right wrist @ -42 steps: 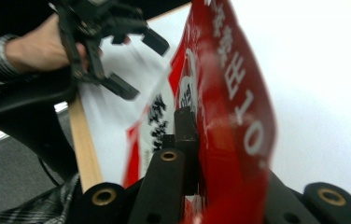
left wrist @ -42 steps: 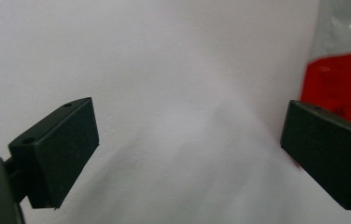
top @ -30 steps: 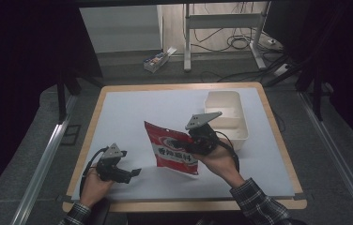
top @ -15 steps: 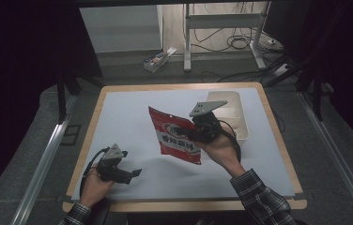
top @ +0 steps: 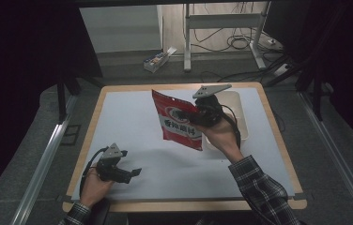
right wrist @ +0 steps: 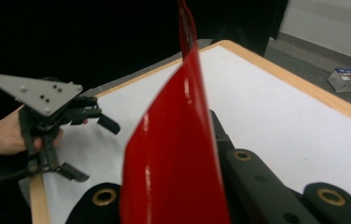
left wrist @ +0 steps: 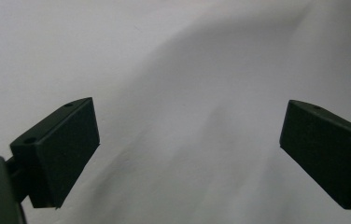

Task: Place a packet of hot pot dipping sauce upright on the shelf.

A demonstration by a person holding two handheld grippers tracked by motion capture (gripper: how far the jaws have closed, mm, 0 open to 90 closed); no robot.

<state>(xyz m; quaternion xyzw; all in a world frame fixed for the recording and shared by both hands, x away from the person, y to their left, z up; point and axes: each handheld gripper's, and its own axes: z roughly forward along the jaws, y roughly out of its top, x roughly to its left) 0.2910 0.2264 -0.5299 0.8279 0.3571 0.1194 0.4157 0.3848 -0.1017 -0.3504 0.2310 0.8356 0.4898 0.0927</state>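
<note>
A red snack bag (top: 176, 121) with a white label hangs in the air over the middle of the white table (top: 127, 117). My right gripper (top: 197, 118) is shut on the bag's right edge, and a grey plate sits on top of it. In the right gripper view the bag (right wrist: 173, 158) stands edge-on between the black jaws. My left gripper (top: 135, 172) rests low near the table's front left corner. Its jaws stand wide apart over bare white surface, with nothing between its fingers (left wrist: 57, 154). The right gripper view also catches the left gripper (right wrist: 92, 149), farther off.
A pale open bin (top: 242, 123) stands on the table's right side, just behind my right hand. The table has a wooden rim (top: 184, 205). On the floor beyond it lie a small box (top: 158, 60), metal stand legs and cables.
My right hand has lifted the red bag higher and carried it toward the far right, closer to the bin. The left gripper has stayed put.
</note>
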